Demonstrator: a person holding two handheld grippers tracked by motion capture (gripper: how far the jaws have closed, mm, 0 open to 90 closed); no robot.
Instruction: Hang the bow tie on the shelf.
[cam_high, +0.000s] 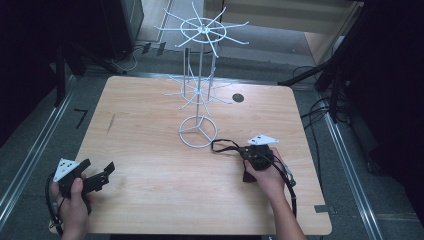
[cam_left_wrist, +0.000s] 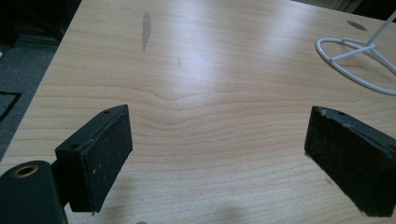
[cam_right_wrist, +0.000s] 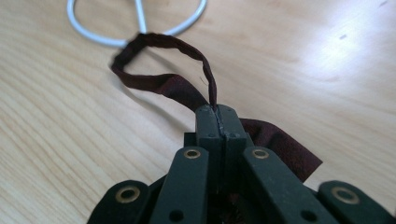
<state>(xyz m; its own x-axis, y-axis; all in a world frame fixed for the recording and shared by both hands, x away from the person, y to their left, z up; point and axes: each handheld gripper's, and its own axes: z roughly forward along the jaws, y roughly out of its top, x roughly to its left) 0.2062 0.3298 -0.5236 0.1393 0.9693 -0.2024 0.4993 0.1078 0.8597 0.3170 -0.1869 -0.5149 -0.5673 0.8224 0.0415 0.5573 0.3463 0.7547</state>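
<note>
1. Dark red cloth band (cam_right_wrist: 177, 88): there is one, a narrow strip of maroon fabric, and the right gripper (cam_right_wrist: 217, 114) has it pinched between its two jaws, which are pressed flat together on it.
2. From that grip the band rises in a loop and runs across the table (cam_high: 150, 190) toward the foot of the wire stand; a wider flap of the same cloth lies under and behind the jaws.
3. From the high view the band (cam_high: 225, 145) reads as a thin dark loop just left of the right gripper (cam_high: 252, 160), with its far end close to the stand's base ring; whether it touches the ring I cannot tell.
4. Left gripper (cam_left_wrist: 217, 158): its two jaws stand wide apart with bare wood between them. From above it (cam_high: 97, 175) sits near the table's front left corner, well apart from the band.
5. Two hands, one on each gripper.
6. One white wire stand (cam_high: 200, 82) at mid-table: one round base ring, one upright pole, two tiers of radiating hooks.
7. Hard to make out: the right jaws are largely covered by the hand from above, the stand's ring is cut off in both gripper views, and the room around the table is too dark to read.
</note>
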